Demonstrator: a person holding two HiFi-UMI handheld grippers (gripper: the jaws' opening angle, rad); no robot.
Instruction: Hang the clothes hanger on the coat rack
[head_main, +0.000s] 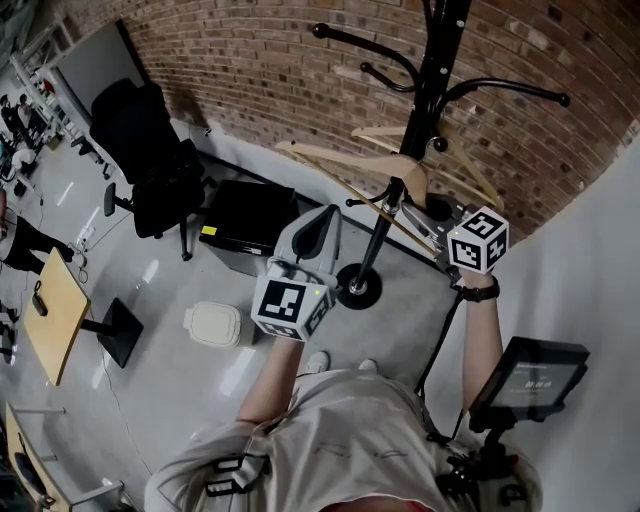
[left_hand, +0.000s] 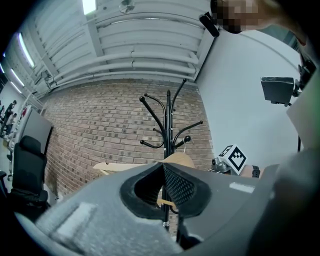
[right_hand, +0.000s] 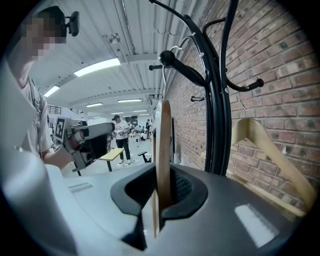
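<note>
A: Clothes hanger (right_hand: 162, 145) — where's it at, & why edge-on?
B: Up by the coat rack (right_hand: 220, 100), hook near an arm's knob — can't tell if it's on yet. Right gripper (right_hand: 161, 175) pinches the wood body, prob. to steer the hook. Left gripper (left_hand: 162, 167): jaws pressed together, empty, idle.

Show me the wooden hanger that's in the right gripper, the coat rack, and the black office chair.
wooden hanger (right_hand: 163, 150), right gripper view, on its edge-on wooden body.
coat rack (head_main: 437, 62), head view, on the upper pole.
black office chair (head_main: 130, 125), head view, on the backrest.
</note>
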